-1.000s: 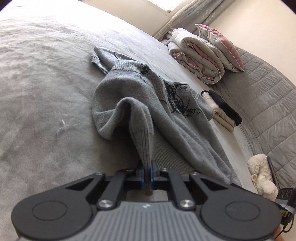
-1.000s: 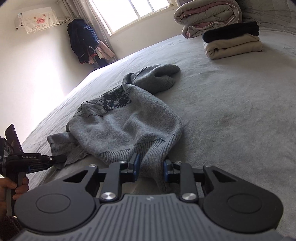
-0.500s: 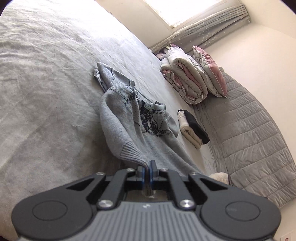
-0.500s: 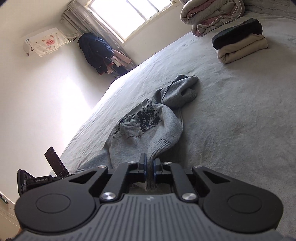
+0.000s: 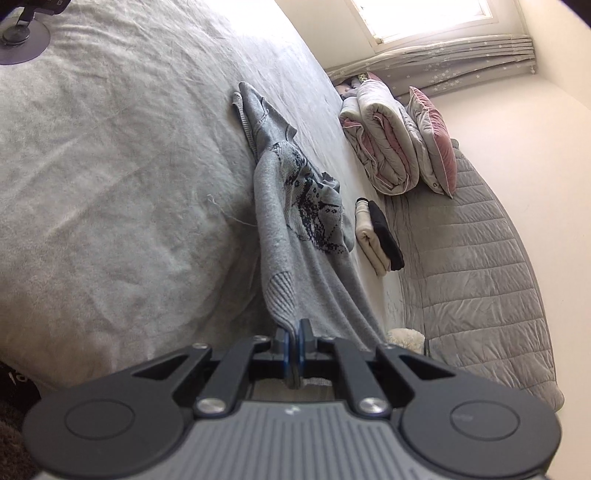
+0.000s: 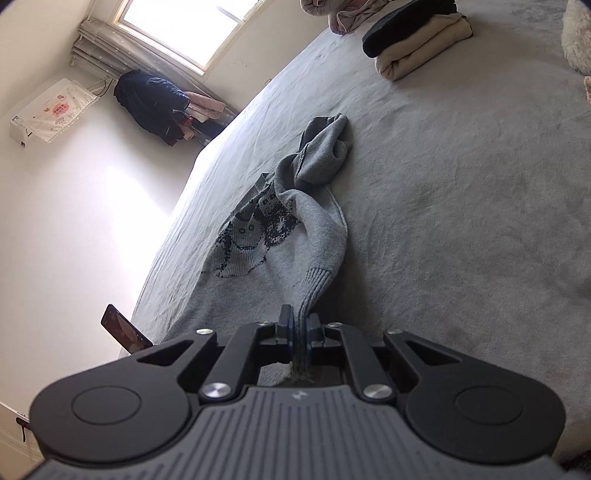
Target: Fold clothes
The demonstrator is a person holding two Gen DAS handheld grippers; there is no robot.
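Nearest to me, my left gripper point(image 5: 294, 338) has its jaws pinched tight on the ribbed hem of the grey knitted sweater with a dark snowflake pattern point(image 5: 295, 229). My right gripper point(image 6: 300, 332) is likewise clamped narrow on a ribbed edge of the same sweater point(image 6: 295, 236), the knit bunched between its blue pads point(image 6: 291, 334). From both grips the fabric runs up and away, drawn taut near the fingers and slack further out.

The rest of the sweater lies stretched along the wide bed with a pale grey wrinkled cover point(image 5: 110, 184), its patterned chest panel about midway and a crumpled sleeve or collar end at the far tip. In the right wrist view a dark phone-like slab point(image 6: 123, 328) stands tilted at the bed's left edge.

Beyond the sweater, well apart from it, sits a small stack of folded clothes, a black piece on a cream one point(image 6: 417, 40). Behind that stack I see a rolled grey and pink quilt point(image 5: 384, 147) with a pink cushion point(image 5: 434, 144) leaning against it, beside the quilted grey headboard point(image 5: 480, 258). Farthest off are the bright window point(image 6: 181, 27), dark garments hanging in the corner point(image 6: 155, 103), and a covered air conditioner on the wall point(image 6: 48, 110).
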